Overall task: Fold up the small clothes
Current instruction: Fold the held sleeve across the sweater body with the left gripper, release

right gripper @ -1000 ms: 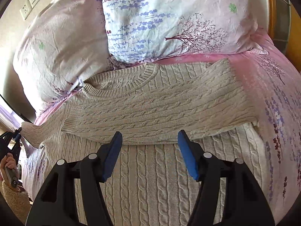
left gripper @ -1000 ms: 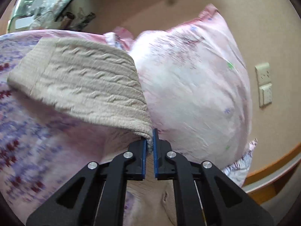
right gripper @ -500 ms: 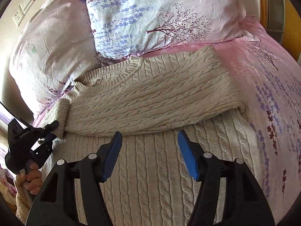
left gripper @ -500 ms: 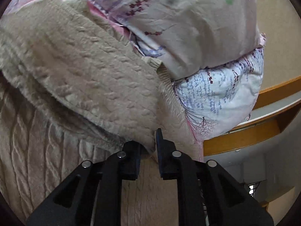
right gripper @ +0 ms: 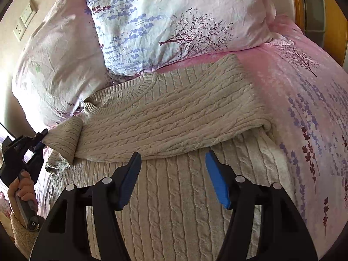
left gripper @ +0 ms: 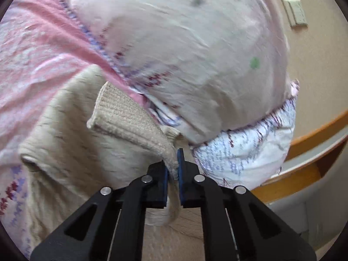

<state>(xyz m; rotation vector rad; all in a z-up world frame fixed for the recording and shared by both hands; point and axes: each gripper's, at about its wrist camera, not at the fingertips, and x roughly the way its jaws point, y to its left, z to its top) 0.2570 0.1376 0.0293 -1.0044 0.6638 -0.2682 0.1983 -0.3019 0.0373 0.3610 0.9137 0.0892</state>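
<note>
This is a bedroom in a home. A bed (right gripper: pixel 308 91) is made up with a pink sheet printed with lavender sprigs and trees, and two plump pillows (right gripper: pixel 174 21) in matching floral cases lean at its head against a plain beige wall (left gripper: pixel 322 69). Wall sockets and a switch plate (right gripper: pixel 24 25) sit beside the pillows, and a wooden bed frame (left gripper: pixel 304 141) curves round the mattress edge.

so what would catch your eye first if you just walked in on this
The cream cable-knit sweater spread over the pink floral bedspread, one sleeve already folded across its chest. At its left edge the left hand-held gripper pinches the other sleeve's cuff. Two big floral pillows are piled just beyond the collar.
</note>
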